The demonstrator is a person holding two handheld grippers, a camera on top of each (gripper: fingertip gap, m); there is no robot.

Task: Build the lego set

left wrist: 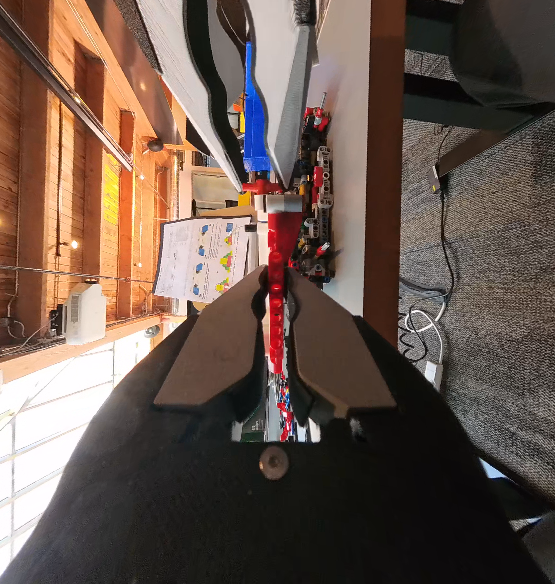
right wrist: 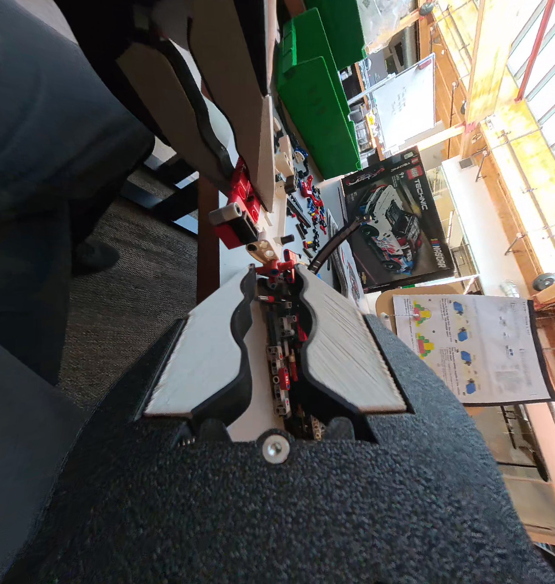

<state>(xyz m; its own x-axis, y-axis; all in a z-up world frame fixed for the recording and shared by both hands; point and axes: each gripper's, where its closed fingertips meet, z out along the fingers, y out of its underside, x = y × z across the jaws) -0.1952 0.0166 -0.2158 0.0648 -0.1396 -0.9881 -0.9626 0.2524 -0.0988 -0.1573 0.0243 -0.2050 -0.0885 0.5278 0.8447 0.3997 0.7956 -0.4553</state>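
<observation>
left gripper (left wrist: 276, 278): you are pinching the red panel (left wrist: 281, 234) | right gripper (right wrist: 274, 271): pinching the chassis (right wrist: 281, 363) | risk: skewed pressing is popping pins loose

The partly built model (right wrist: 282, 357) lies on the table (right wrist: 238, 420) near its edge. Loose parts (right wrist: 311, 205) lie beyond it, before the set box (right wrist: 399, 221).
</observation>
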